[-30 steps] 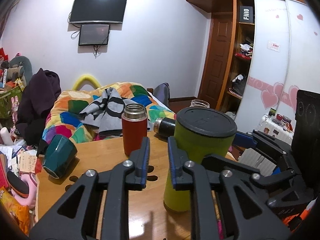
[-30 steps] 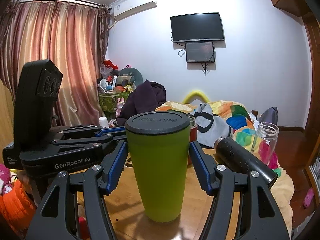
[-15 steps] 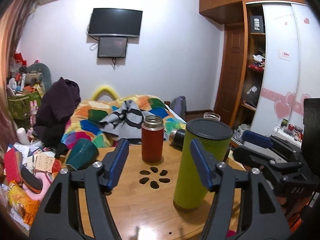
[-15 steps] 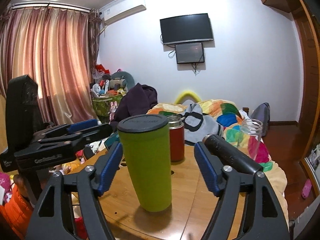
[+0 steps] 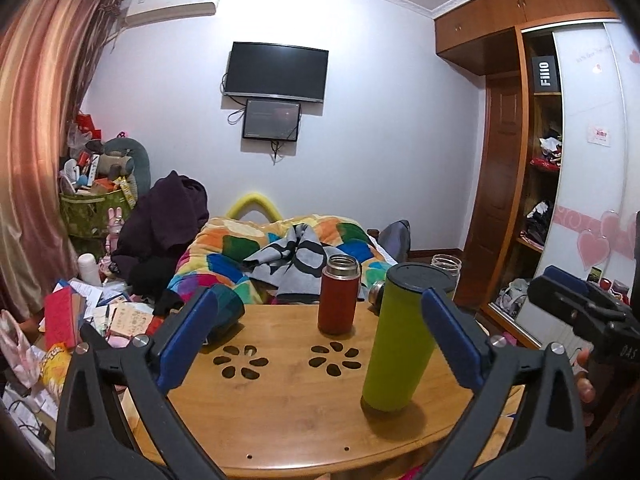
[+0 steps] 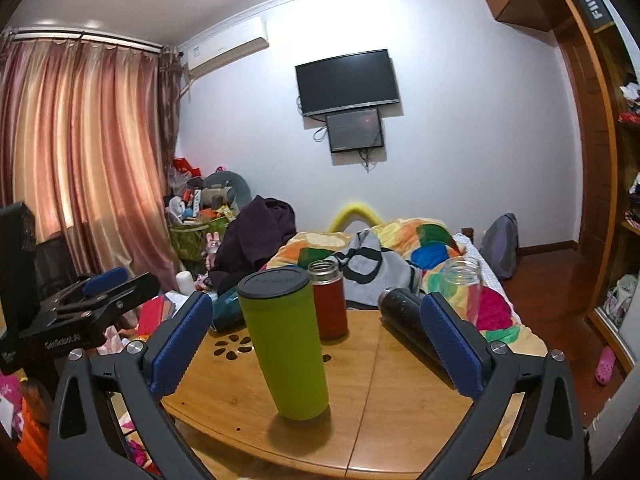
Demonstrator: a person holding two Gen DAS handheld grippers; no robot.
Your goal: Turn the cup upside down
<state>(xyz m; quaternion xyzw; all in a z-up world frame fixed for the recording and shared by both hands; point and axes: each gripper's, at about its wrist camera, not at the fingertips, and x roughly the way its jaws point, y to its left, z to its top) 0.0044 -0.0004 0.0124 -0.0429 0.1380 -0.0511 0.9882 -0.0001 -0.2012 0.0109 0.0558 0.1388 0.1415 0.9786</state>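
Both your grippers, left [image 5: 318, 332] and right [image 6: 316, 334], hang with jaws spread wide and empty, level over the near edge of the wooden table [image 5: 280, 408]. Your green cup [image 5: 404, 336] stands dark-end-up just beyond them, untouched, near the left one's right finger. Only your right view shows the black bottle [image 6: 404, 320] lying full length; only the left shows your hand [image 5: 585, 380].

Cup [image 6: 288, 344]: lime green body, dark grey cap. Flask [image 5: 338, 300]: red, steel rim. Worktop [image 5: 280, 412]: honey-toned wood with flower-shaped cut-outs. Mug [image 5: 224, 312]: teal. Quilt [image 5: 240, 252]: multicoloured patchwork. Curtain [image 6: 80, 152]: pink-gold, striped.
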